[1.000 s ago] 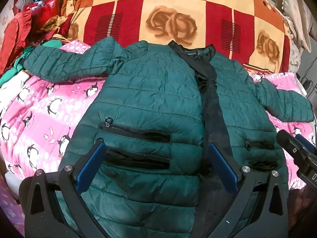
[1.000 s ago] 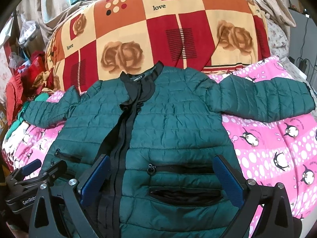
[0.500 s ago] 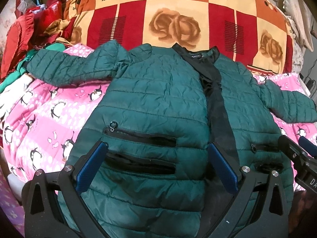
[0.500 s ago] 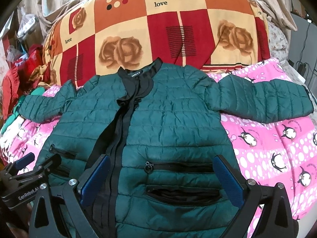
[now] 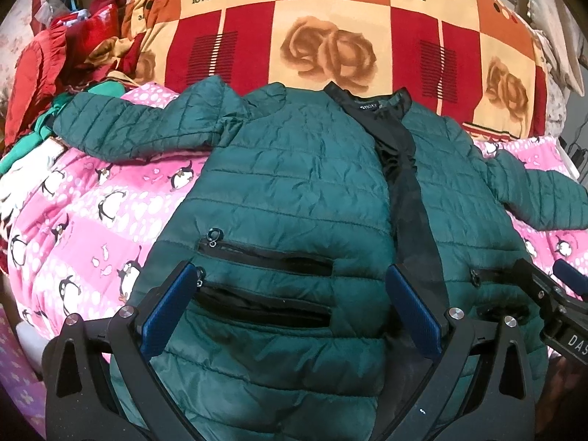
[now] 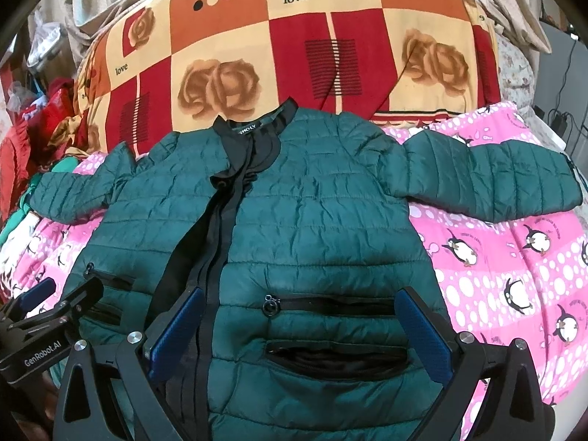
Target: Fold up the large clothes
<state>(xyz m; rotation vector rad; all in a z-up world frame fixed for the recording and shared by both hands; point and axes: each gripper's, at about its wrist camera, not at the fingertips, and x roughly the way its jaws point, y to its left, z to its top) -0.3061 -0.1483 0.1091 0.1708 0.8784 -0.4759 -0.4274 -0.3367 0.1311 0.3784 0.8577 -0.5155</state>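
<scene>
Green jacket [image 5: 294, 183] lies flat, front up, mid-frame on pink penguin blanket [image 5: 92, 213], sleeves spread; left gripper [image 5: 290, 305] then right gripper [image 6: 297, 327] hover wide open, empty; folding not yet begun, next likely a sleeve or hem grasp.

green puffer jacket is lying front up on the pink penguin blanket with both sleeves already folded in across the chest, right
Not quite. The green puffer jacket lies front up on the pink penguin blanket, but both sleeves are spread out to the sides, not folded across the chest. The right wrist view shows this.
</scene>
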